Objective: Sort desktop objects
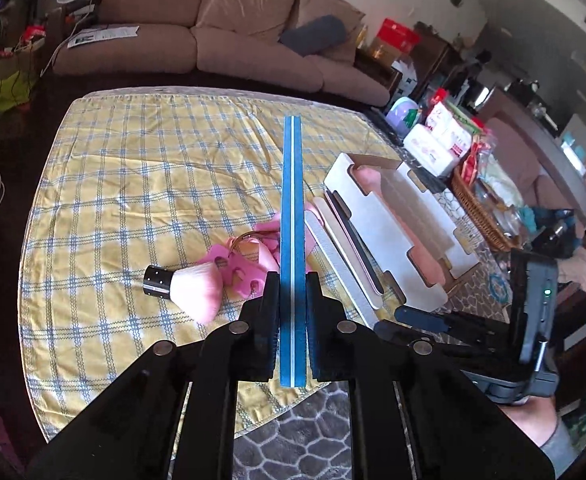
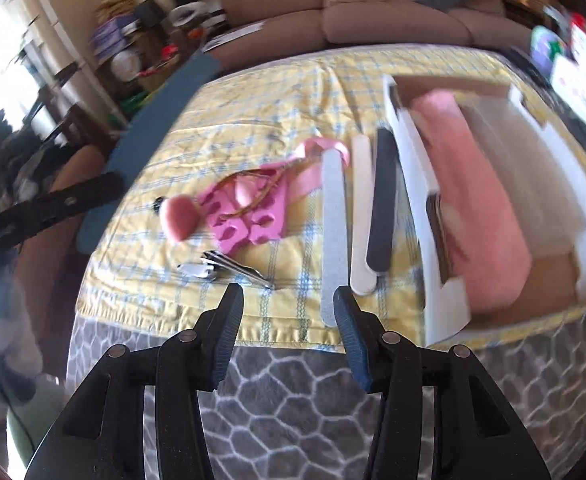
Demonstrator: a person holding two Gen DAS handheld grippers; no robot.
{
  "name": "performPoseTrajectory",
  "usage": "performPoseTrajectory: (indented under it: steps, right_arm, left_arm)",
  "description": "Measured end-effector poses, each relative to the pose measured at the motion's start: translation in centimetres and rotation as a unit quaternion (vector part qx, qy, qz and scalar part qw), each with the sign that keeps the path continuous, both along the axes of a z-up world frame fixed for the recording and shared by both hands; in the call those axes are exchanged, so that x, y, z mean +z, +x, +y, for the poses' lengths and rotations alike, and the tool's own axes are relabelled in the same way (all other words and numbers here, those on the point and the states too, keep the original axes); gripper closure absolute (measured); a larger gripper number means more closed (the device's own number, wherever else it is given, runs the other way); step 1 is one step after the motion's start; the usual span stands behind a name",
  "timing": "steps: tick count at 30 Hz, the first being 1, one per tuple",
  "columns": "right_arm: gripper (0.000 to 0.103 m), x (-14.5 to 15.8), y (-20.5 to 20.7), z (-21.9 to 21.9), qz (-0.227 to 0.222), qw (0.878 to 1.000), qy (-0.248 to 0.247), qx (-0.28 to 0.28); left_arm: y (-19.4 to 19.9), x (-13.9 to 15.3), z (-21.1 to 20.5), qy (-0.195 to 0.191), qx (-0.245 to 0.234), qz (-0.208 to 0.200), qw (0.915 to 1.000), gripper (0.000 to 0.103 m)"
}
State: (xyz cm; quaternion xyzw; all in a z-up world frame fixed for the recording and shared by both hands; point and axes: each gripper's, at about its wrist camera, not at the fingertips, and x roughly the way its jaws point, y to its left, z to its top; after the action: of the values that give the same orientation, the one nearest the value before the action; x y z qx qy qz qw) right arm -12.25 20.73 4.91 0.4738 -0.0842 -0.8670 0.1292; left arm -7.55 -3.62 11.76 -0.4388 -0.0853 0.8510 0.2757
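My left gripper [image 1: 292, 276] is shut on a long blue nail file [image 1: 291, 200], seen edge-on and pointing away above the table. From the right wrist view the same blue file [image 2: 153, 120] hangs at the left, lifted off the cloth. My right gripper [image 2: 287, 300] is open and empty over the table's near edge, its right finger by the end of a grey file [image 2: 331, 232]. A cream file [image 2: 361, 208] and a black file [image 2: 383, 200] lie beside that one. Pink toe separators [image 2: 245, 216], a pink brush [image 2: 179, 220] and nail clippers [image 2: 221, 268] lie to the left.
A white cardboard box [image 2: 421, 208] holding a pink towel [image 2: 481, 200] stands right of the files on the yellow checked cloth [image 1: 133, 184]. A wicker basket [image 1: 477, 208] and packets crowd the far right. A sofa [image 1: 253, 32] stands behind the table.
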Motion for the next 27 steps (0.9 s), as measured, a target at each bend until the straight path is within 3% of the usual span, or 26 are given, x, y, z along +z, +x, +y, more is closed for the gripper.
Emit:
performPoseTrajectory:
  steps: [6,9,17,19,26,27]
  right_arm:
    - [0.054,-1.8,0.0,0.7,0.033,0.992,0.011,-0.122]
    - [0.054,-2.3,-0.3,0.8,0.050,0.987,0.024,-0.150]
    - [0.054,-4.3,-1.8,0.3,0.051,0.983,0.054,-0.169]
    - [0.062,-4.4,-1.8,0.1,0.049,0.985,0.053,-0.159]
    - [0.064,-3.9,-1.6,0.7,0.034,0.990,0.020,-0.139]
    - [0.072,-3.7,-1.4,0.6,0.036,0.990,0.019,-0.135]
  left_arm:
    - [0.4,0.0,-0.7,0.030,-0.018,0.005,0.9994,0.092]
    - [0.3,-0.2,-1.2,0.045,-0.022,0.004,0.9988,0.092]
    - [-0.4,-1.4,-2.1,0.074,-0.018,-0.017,0.9970,0.092]
    - [-0.2,-1.4,-1.9,0.079,-0.020,-0.018,0.9965,0.092]
    - [0.3,-1.4,-0.9,0.086,-0.028,-0.019,0.9957,0.092]
    - [0.2,-1.3,-0.8,0.086,-0.029,-0.019,0.9957,0.092]
